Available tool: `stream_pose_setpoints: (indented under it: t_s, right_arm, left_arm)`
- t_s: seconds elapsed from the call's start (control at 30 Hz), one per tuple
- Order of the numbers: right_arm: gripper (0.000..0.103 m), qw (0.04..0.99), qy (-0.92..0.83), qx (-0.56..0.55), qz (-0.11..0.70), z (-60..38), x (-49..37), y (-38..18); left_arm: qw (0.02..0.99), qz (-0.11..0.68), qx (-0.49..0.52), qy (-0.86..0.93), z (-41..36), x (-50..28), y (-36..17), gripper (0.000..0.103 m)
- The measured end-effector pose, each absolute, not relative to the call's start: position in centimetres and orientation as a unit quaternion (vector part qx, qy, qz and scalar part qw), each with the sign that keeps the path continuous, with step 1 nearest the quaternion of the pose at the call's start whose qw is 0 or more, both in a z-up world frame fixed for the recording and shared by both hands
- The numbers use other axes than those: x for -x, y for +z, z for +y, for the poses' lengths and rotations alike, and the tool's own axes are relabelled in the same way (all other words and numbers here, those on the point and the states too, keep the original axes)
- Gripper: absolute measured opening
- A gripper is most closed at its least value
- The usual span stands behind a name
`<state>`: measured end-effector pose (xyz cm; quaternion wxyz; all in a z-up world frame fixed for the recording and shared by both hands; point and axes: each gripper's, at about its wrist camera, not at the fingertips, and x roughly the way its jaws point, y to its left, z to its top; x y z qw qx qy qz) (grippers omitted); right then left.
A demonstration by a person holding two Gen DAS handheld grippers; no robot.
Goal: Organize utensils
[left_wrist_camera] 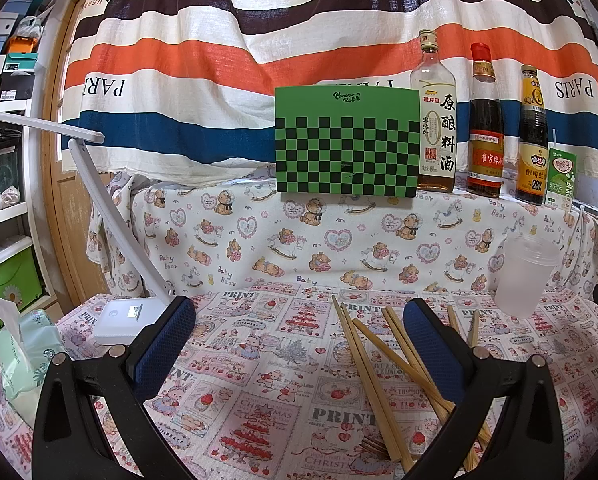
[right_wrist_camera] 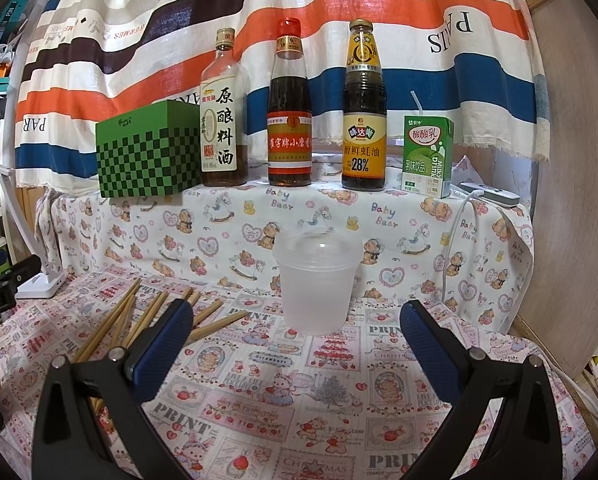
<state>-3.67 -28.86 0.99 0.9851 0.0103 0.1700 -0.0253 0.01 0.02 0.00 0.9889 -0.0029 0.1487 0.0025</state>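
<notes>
Chopsticks (left_wrist_camera: 373, 364) loose beside upright cup (right_wrist_camera: 317, 282), untouched.

- Three sauce bottles (right_wrist_camera: 289, 104) lined up beyond the hand-held gripper.
- One frosted plastic cup (right_wrist_camera: 317, 280) straight ahead.
- One milk carton (right_wrist_camera: 427, 154).
- One green checkered box (right_wrist_camera: 149, 152).
- Chopsticks (left_wrist_camera: 373, 364): several overlapping, exact count unclear.

Bamboo chopsticks (left_wrist_camera: 373, 364) scattered flat, crossing on the printed cloth; frosted plastic cup (right_wrist_camera: 317, 282) upright, empty, just beside.
</notes>
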Motion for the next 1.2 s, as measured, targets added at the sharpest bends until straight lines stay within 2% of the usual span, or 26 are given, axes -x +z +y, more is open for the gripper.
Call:
stream_pose_setpoints:
  t_s: [0.63, 0.93, 1.2]
  right_arm:
    - [0.103, 0.983, -0.027, -0.008, 0.181, -28.8, 3.4, 0.8]
    - [0.103, 0.976, -0.033, -0.008, 0.216, -28.8, 2.6, 0.5]
    - [0.103, 0.978, -0.043, -0.011, 0.206, -29.0, 3.0, 0.7]
  left_arm:
    - [0.989, 0.149, 0.003, 0.002, 0.0, 0.0, 0.0, 0.103]
    - [0.988, 0.151, 0.005, -0.004, 0.3, 0.0, 0.0, 0.103]
    - [0.989, 0.148, 0.004, -0.009, -0.1, 0.1, -0.1, 0.103]
